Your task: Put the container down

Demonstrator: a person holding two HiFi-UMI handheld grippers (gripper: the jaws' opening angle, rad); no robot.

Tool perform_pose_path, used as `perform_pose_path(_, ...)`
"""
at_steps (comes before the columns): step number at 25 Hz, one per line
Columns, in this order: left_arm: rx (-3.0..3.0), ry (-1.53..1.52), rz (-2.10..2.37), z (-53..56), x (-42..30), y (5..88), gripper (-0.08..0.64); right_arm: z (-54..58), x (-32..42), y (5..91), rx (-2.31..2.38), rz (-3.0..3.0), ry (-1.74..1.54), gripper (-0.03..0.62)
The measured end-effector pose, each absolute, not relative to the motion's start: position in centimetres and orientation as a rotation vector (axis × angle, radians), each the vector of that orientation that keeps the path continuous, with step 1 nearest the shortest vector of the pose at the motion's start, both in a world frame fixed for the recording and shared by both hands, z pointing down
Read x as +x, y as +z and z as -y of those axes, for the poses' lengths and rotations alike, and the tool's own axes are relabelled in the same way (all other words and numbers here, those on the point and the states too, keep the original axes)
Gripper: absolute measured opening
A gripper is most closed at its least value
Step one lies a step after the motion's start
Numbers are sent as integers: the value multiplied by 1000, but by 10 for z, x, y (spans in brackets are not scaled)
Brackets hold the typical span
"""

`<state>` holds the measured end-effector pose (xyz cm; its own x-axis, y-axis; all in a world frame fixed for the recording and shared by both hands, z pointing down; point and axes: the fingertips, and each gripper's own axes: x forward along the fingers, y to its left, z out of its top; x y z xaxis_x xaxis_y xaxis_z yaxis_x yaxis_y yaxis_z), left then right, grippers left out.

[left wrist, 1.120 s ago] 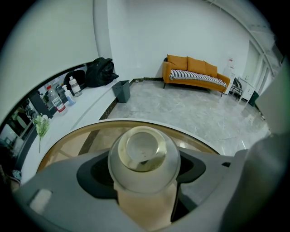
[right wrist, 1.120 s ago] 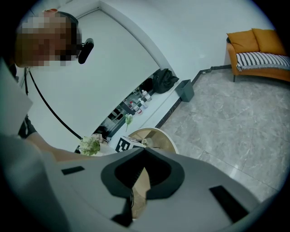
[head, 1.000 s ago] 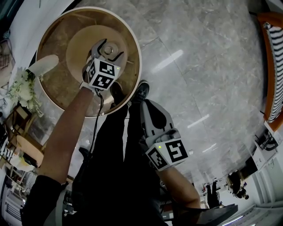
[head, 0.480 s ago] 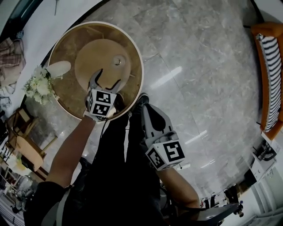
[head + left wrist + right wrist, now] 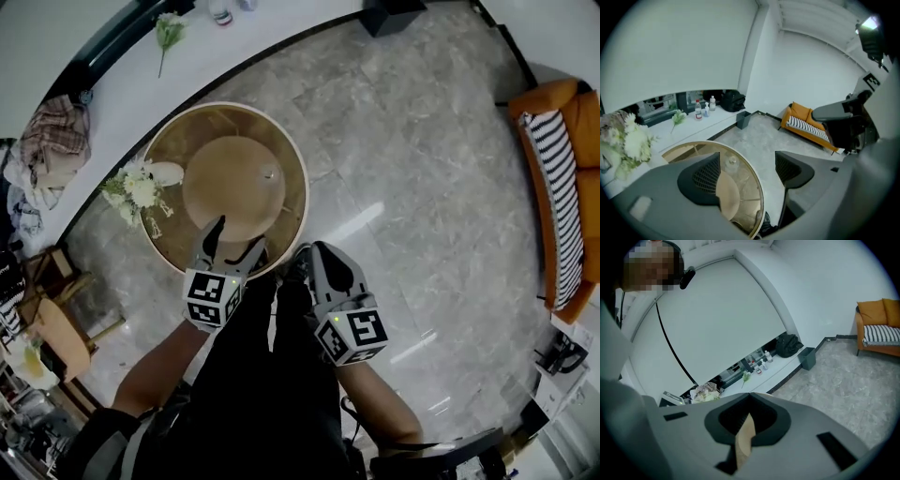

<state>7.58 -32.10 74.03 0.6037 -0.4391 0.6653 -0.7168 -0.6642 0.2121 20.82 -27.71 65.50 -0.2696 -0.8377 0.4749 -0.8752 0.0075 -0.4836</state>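
The container point(image 5: 270, 173) is a small clear jar standing upright on the tan inner disc of the round table point(image 5: 296, 192). In the left gripper view the jar point(image 5: 732, 162) shows beyond the jaws. My left gripper point(image 5: 236, 240) hovers over the table's near rim, a good way short of the jar. Its jaws point(image 5: 747, 171) are spread wide with nothing between them. My right gripper point(image 5: 324, 251) hangs beside the person's dark trousers, off the table, jaws together and holding nothing point(image 5: 750, 397).
White flowers point(image 5: 131, 191) lie on the table's left side. A white ledge point(image 5: 122, 103) with bottles point(image 5: 698, 110) and a cloth bundle point(image 5: 54, 141) runs behind. A dark bin point(image 5: 743, 119) and an orange striped sofa point(image 5: 561, 187) stand on the grey marble floor.
My left gripper, which stood around the jar a second ago, has drawn back toward the person and left the jar standing on the table. The right gripper has barely moved.
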Motion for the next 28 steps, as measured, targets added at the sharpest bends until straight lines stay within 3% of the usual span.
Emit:
perform_pose_path(13, 2552, 462, 885, 281, 89, 563, 353, 268, 213, 543, 1947, 2314, 964, 6)
perform_pose_path(28, 2708, 185, 932, 253, 60, 402, 167, 234, 195, 424, 2024, 2437, 705, 6)
